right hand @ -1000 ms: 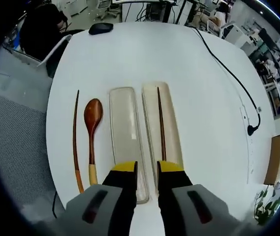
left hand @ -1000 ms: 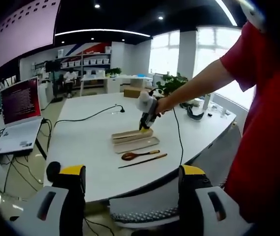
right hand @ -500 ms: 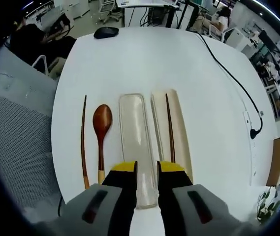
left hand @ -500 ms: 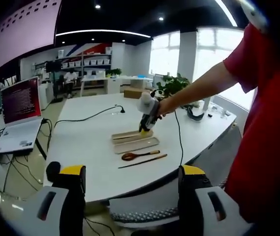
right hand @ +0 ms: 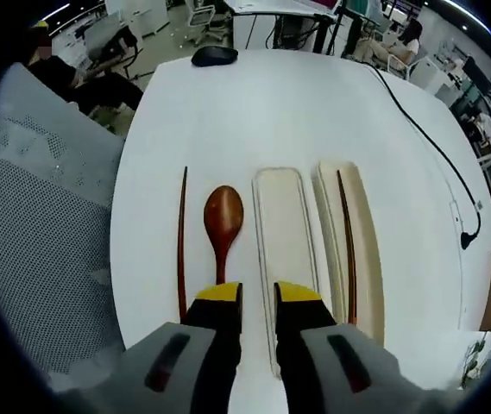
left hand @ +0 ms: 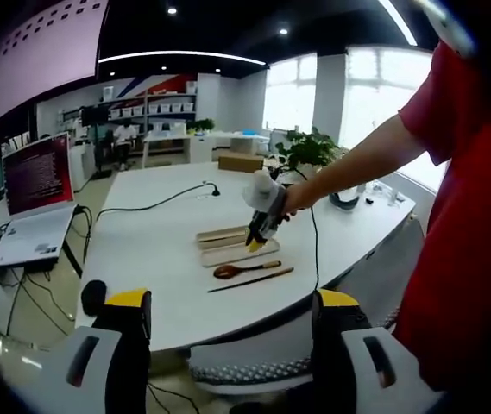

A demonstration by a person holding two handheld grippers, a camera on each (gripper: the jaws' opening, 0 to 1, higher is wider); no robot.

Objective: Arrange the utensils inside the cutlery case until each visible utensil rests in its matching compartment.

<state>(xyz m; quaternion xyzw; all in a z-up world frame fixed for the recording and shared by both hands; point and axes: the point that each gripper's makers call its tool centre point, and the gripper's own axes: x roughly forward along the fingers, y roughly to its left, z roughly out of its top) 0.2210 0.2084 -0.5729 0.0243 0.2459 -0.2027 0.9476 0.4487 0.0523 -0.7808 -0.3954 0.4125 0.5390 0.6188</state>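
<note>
On the white table (right hand: 254, 103) lie a beige cutlery case tray (right hand: 361, 250) with one dark chopstick (right hand: 347, 241) in it, and beside it the clear lid (right hand: 285, 250). A brown wooden spoon (right hand: 222, 220) and a second chopstick (right hand: 181, 241) rest on the table to the left of the lid. My right gripper (right hand: 256, 297) hovers above the near ends of the spoon and lid, jaws nearly closed with nothing between them. In the left gripper view it appears as the right gripper (left hand: 261, 231) over the case (left hand: 228, 241). My left gripper (left hand: 228, 315) stays far back from the table, jaws wide apart and empty.
A black mouse (right hand: 214, 55) lies at the table's far end and a black cable (right hand: 426, 138) runs along the right. A mesh chair (right hand: 47, 224) stands left of the table. A laptop (left hand: 29, 207) sits on a side desk. The person's red shirt (left hand: 469, 216) is at right.
The right gripper has moved sideways from over the case tray toward the spoon, so the case and utensils sit further right in its view. The left gripper has not moved.
</note>
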